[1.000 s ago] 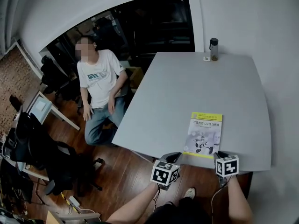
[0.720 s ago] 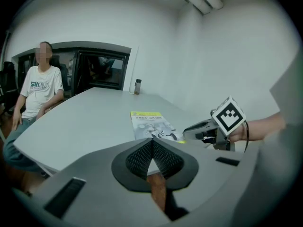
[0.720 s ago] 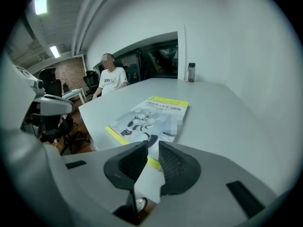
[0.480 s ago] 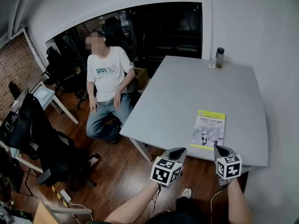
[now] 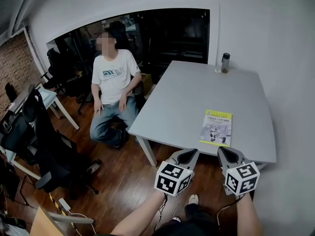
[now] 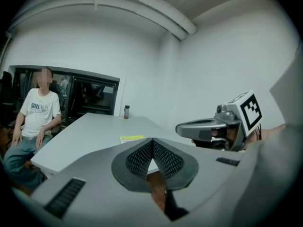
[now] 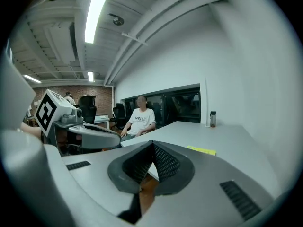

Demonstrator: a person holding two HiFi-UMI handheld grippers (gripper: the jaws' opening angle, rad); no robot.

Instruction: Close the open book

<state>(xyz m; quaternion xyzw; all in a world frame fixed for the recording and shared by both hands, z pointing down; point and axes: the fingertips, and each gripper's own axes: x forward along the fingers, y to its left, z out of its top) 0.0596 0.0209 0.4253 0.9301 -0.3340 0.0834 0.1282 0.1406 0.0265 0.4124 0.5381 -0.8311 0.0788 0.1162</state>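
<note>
The book (image 5: 217, 127) lies shut on the grey table (image 5: 187, 107), its yellow and white cover up, near the table's front right edge. It shows as a thin yellow strip in the left gripper view (image 6: 132, 138) and the right gripper view (image 7: 201, 150). My left gripper (image 5: 189, 153) and right gripper (image 5: 224, 152) hang side by side in the air in front of the table's near edge, apart from the book. Both are shut with nothing between their pads. The right gripper's jaws have just closed, empty.
A dark bottle (image 5: 225, 62) stands at the table's far edge by the white wall. A person (image 5: 112, 90) sits on a chair left of the table. Black office chairs (image 5: 47, 146) and a small side desk stand on the wooden floor at the left.
Both grippers have risen and drawn back from the table's near edge toward me. The book lies where it was, shut. The view has shifted, so the table looks farther off.
</note>
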